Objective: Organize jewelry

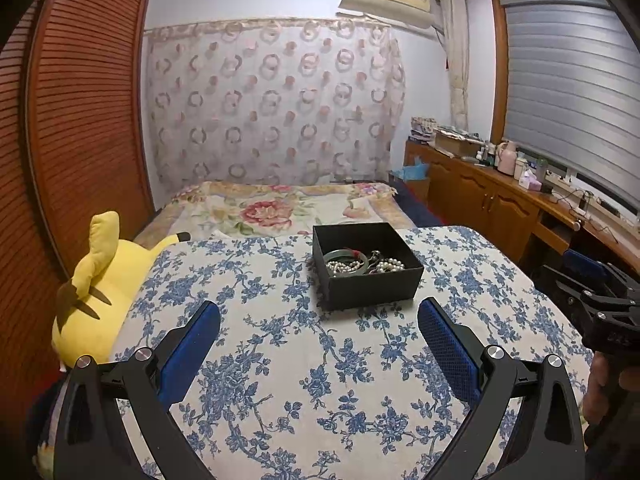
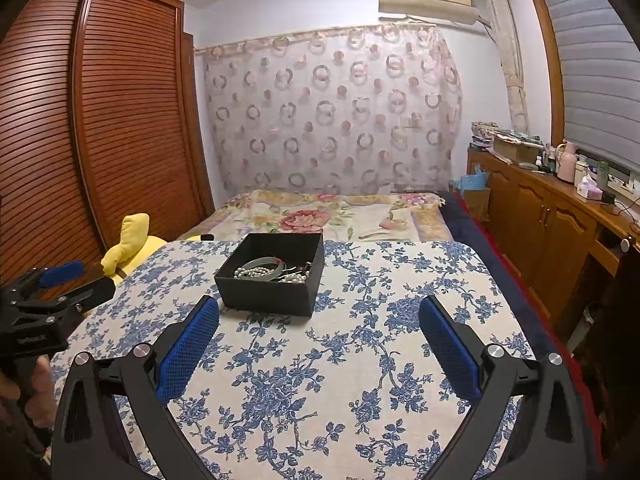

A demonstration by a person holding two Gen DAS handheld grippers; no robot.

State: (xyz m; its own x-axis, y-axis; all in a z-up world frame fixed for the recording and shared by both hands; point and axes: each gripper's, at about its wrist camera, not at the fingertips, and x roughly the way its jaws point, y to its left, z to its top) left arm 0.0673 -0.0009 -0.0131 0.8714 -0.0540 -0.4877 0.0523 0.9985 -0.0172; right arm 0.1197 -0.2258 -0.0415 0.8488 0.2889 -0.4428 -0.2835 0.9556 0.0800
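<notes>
A tangle of white pearl strands (image 1: 352, 266) and a pale green bangle (image 1: 345, 258) lies together inside the lidless black cardboard box (image 1: 372, 288), which stands on the blue-flowered cloth (image 1: 280, 360). Nothing lies loose on the cloth, which fits gathering finished or sorting ahead. The left gripper (image 1: 319, 316) and right gripper (image 2: 319, 312) hover short of the box, tongs wide and empty.
</notes>
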